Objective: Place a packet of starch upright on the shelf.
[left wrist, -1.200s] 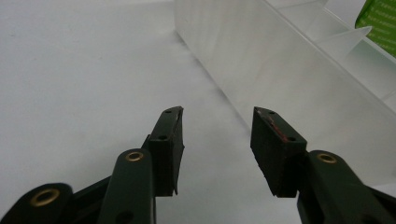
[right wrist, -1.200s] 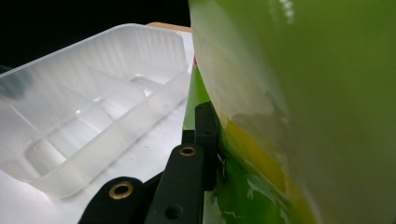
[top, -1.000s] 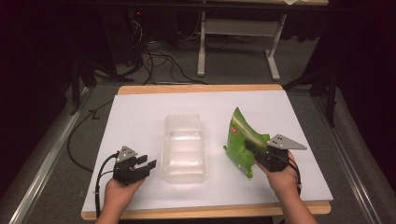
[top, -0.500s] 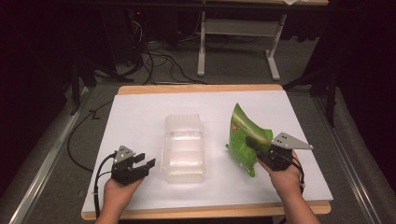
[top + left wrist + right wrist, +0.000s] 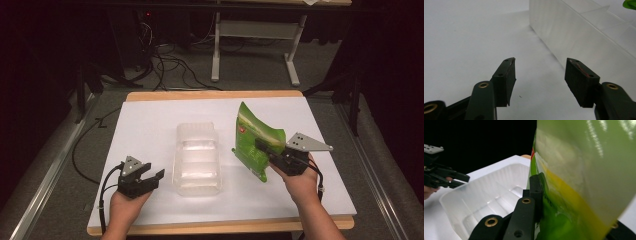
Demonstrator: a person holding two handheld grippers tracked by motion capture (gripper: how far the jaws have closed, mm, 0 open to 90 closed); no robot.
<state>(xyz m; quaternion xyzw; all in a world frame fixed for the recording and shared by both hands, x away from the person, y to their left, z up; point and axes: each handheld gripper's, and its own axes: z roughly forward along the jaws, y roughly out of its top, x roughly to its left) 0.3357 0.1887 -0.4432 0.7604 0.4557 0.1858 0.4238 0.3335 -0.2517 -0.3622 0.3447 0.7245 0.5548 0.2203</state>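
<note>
A green snack bag (image 5: 252,137) hangs tilted above the white table, right of a clear plastic tray (image 5: 196,160). My right gripper (image 5: 265,146) is shut on the bag's lower part. In the right gripper view one black finger (image 5: 535,192) presses the bag (image 5: 579,170), and the other finger is hidden behind it. The tray (image 5: 486,195) lies empty below. My left gripper (image 5: 152,172) rests near the front left beside the tray. Its jaws have just been opening and stand open (image 5: 540,75) with nothing between them, the tray wall (image 5: 574,32) just ahead.
The white tabletop (image 5: 150,125) has a wooden rim along its front and back edges. A black cable (image 5: 105,185) trails from the left gripper over the table's front-left corner. Cables and a desk frame (image 5: 250,50) stand on the floor beyond the far edge.
The right gripper has risen a little with the green bag, lifting its lower end off the table. The left gripper's jaws have spread wider while that hand stayed in place.
</note>
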